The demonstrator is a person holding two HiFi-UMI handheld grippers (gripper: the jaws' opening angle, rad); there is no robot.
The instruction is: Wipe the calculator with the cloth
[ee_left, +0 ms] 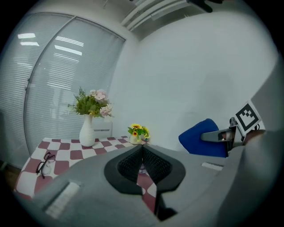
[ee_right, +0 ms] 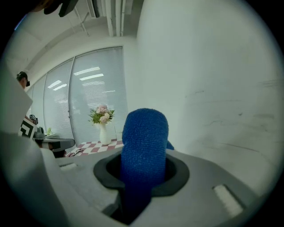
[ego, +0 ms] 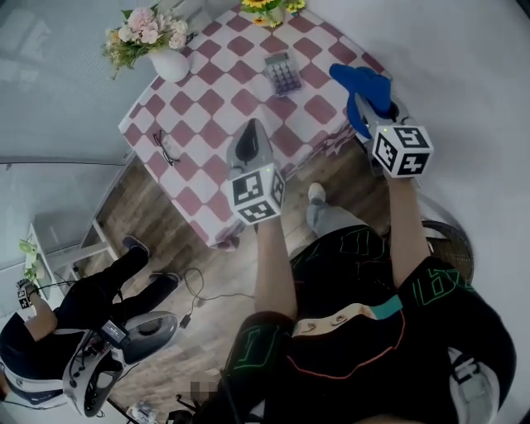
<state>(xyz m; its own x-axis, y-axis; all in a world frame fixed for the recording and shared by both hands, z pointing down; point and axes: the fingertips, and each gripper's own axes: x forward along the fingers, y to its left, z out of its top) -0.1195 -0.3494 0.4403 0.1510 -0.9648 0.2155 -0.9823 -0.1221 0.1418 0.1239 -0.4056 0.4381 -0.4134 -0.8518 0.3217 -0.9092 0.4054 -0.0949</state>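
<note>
A grey calculator lies flat near the far edge of the red-and-white checked table. My left gripper hovers over the table's near side, short of the calculator, with its jaws shut on nothing. In the left gripper view its fingertips meet over the checked cloth. My right gripper is held beyond the table's right corner, shut on a blue cloth. The blue cloth stands up out of the jaws and fills the middle of the right gripper view. The left gripper view also shows the blue cloth at the right.
A white vase of pink flowers stands at the table's left corner, and a small pot of sunflowers at the far edge. Glasses lie on the left side. A seated person is low on the left, over wooden floor.
</note>
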